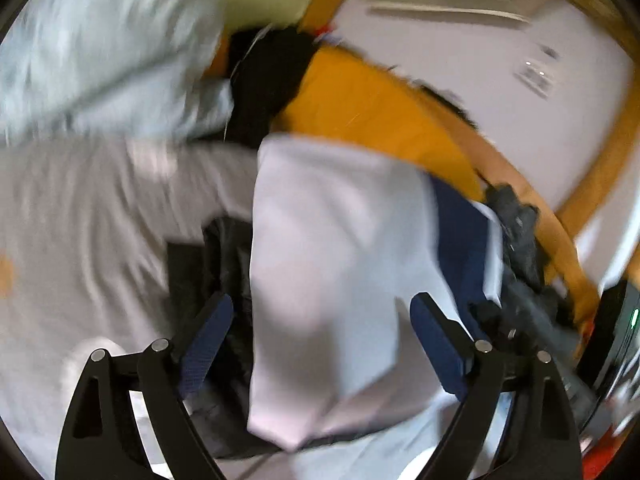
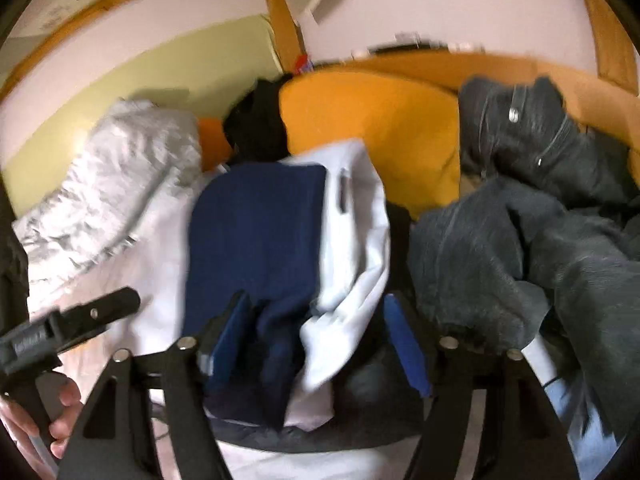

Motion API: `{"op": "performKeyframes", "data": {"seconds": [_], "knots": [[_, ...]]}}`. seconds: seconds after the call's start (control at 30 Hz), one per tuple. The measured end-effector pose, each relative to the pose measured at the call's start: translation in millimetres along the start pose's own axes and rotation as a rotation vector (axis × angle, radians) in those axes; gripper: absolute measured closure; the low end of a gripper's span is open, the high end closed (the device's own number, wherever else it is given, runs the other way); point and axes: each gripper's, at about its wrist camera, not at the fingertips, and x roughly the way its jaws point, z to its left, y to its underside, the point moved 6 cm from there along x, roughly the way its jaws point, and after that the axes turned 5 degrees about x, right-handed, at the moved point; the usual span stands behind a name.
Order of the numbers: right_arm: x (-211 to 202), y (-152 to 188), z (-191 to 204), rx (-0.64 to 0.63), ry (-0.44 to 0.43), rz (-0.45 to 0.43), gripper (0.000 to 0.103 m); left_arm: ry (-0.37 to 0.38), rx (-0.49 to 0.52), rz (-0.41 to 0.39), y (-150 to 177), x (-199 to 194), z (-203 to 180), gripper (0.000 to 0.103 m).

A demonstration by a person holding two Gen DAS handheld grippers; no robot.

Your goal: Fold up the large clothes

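Observation:
A white and navy garment (image 1: pixel 332 264) lies bunched on the pale bed sheet (image 1: pixel 80 216). In the left wrist view my left gripper (image 1: pixel 322 340) stands open, its blue-padded fingers on either side of the white cloth. In the right wrist view my right gripper (image 2: pixel 316 332) is open around the same garment (image 2: pixel 256 232), with navy and white folds between the fingers. The left gripper (image 2: pixel 72 324) also shows at the lower left there, held by a hand. The frames are blurred.
A grey quilted blanket (image 2: pixel 108 184) lies at the left. An orange pillow (image 2: pixel 376 128), a black garment (image 2: pixel 260 120) and a dark grey jacket (image 2: pixel 520 216) lie behind and to the right. A wooden bed frame (image 2: pixel 520 64) bounds the far side.

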Motion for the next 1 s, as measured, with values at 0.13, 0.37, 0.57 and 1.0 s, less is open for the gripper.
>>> {"op": "performKeyframes", "data": {"seconds": [0.13,0.37,0.57,1.0], "knots": [[-41,17,28,-0.06,-0.051,-0.101,0.0,-0.055,0.121,-0.126,10,-66,-7,0.003],[-96,65,39,0.074,-0.088,-0.234,0.0,-0.291,0.328,-0.235,68,-147,13,0.0],[-110,100,66,-0.131,0.035,-0.274,0.0,-0.44,0.322,-0.325,116,-179,43,0.0],[-63,151,96,-0.201,0.049,-0.234,0.0,-0.466,0.328,-0.297,160,-152,64,0.0]]}}
